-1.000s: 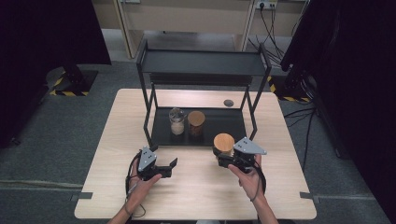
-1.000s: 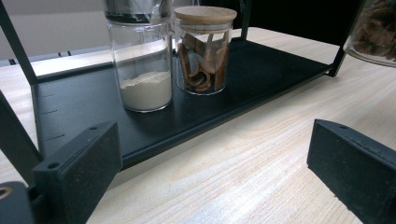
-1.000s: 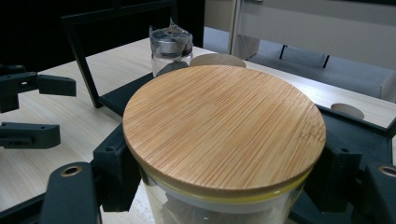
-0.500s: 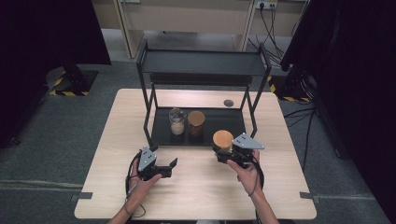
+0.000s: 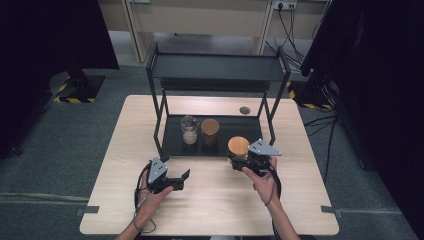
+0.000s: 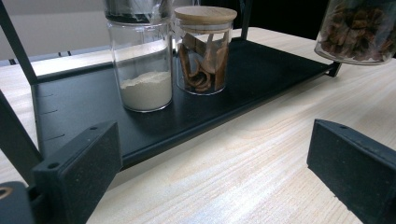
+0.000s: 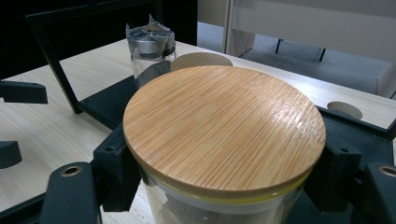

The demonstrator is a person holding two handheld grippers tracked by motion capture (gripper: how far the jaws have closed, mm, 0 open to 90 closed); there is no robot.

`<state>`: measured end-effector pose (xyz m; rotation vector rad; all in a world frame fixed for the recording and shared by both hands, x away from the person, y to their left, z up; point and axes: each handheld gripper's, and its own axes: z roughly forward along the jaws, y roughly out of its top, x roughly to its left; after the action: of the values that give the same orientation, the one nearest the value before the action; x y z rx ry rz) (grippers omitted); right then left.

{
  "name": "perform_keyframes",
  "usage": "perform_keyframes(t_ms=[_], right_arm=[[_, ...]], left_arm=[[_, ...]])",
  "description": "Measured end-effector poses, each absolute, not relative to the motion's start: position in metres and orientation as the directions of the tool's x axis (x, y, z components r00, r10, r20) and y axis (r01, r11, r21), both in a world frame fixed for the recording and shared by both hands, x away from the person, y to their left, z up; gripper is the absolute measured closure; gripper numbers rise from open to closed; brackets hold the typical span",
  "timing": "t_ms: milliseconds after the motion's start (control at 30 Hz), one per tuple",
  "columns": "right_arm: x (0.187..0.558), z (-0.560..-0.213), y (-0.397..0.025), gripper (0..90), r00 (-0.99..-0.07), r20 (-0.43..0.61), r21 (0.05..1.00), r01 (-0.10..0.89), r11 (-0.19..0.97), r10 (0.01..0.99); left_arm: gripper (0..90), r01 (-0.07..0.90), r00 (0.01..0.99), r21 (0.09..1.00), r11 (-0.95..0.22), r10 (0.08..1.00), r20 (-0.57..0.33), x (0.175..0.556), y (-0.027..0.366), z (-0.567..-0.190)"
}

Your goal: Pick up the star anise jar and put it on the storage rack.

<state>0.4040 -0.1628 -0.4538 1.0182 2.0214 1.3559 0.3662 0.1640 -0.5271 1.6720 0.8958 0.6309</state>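
Round bamboo-lidded glass jar [image 7: 224, 135] clenched in right gripper [image 5: 246, 161]; left gripper [image 5: 172, 179] released above pale woodgrain table [image 5: 220, 200].

Held jar [image 7: 224, 135] base cut off; its contents hidden by lid.

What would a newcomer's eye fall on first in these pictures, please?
Probably the bamboo-lidded glass jar gripped between the right gripper's jaws at the front edge of the black shelf rack. Next, two jars on the rack's bottom tray: a jar of white powder beside a jar of bark pieces. The left gripper hovers open over the table.
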Motion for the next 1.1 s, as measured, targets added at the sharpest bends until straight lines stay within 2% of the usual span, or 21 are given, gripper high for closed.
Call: perform_keyframes(t_ms=[1100], right_arm=[[0.425, -0.454, -0.16, 25.7, -0.57, -0.001, 0.925, 0.311, 0.217, 0.822]], left_arm=[[2.6, 0.245, 0.574, 0.961, -0.128, 0.818, -0.037, 0.366, 0.164, -0.527]])
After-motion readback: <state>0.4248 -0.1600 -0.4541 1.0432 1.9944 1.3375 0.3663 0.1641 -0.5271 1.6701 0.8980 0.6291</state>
